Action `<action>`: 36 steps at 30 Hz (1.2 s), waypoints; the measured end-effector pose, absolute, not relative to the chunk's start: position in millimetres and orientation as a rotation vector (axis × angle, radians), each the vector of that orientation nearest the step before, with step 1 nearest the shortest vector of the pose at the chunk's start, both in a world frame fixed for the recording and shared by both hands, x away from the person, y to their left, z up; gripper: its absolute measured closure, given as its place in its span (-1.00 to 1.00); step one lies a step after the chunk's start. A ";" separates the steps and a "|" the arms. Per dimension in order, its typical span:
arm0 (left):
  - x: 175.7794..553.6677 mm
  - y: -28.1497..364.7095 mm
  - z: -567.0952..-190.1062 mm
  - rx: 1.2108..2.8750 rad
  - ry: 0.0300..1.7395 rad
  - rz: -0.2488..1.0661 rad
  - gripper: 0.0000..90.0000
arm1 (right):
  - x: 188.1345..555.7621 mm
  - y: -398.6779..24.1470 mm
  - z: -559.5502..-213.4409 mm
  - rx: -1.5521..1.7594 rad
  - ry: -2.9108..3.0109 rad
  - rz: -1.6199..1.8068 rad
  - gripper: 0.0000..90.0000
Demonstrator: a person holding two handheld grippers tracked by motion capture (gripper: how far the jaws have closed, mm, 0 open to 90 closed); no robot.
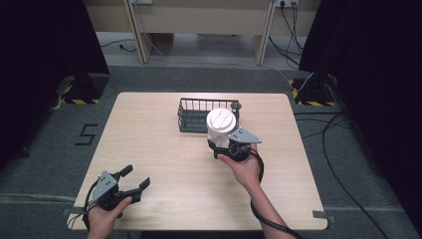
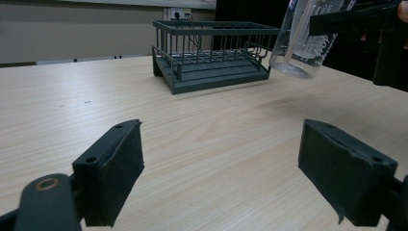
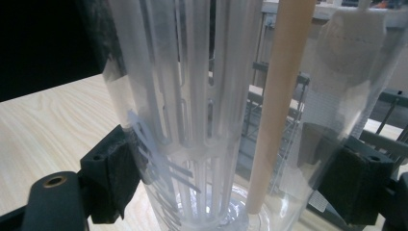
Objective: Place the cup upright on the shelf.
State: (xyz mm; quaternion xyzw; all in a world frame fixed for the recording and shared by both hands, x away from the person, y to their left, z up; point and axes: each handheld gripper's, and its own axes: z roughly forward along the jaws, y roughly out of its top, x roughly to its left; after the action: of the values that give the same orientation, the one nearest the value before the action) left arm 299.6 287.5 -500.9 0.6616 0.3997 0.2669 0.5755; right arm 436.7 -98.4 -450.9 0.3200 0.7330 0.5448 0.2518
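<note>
My right gripper (image 1: 217, 144) is shut on a clear plastic bottle (image 1: 219, 127) with a white lid, holding it above the table just in front of a dark wire basket (image 1: 191, 115). In the right gripper view the bottle (image 3: 226, 110) sits between both pads (image 3: 113, 173), showing a slotted white insert and a beige straw inside. The left gripper view shows the bottle (image 2: 305, 41) lifted off the wood, beside the basket (image 2: 211, 55). My left gripper (image 1: 135, 178) rests open near the table's front left corner, its jaws (image 2: 221, 178) wide apart with nothing between them.
The light wooden table (image 1: 164, 159) has bare wood between the two grippers. Black curtains flank both sides, and cables run over the grey floor at right. A wooden bench (image 1: 199, 20) stands behind the table.
</note>
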 end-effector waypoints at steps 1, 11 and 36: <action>299.7 287.6 -501.0 1.551 0.936 0.625 -0.66 | 438.0 -98.2 -449.6 0.870 1.992 1.482 -0.59; 299.8 288.0 -500.9 1.549 0.936 0.623 -0.66 | 448.0 -97.6 -441.0 0.873 1.981 1.477 -0.59; 300.3 288.0 -500.8 1.543 0.935 0.618 -0.66 | 474.2 -96.5 -412.2 0.876 1.946 1.452 -0.59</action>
State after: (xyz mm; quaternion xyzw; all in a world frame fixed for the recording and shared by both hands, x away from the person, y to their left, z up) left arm 300.3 288.0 -500.8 0.6597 0.3997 0.2645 0.5789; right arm 474.2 -96.5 -412.2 0.3259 0.7246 0.5407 0.2763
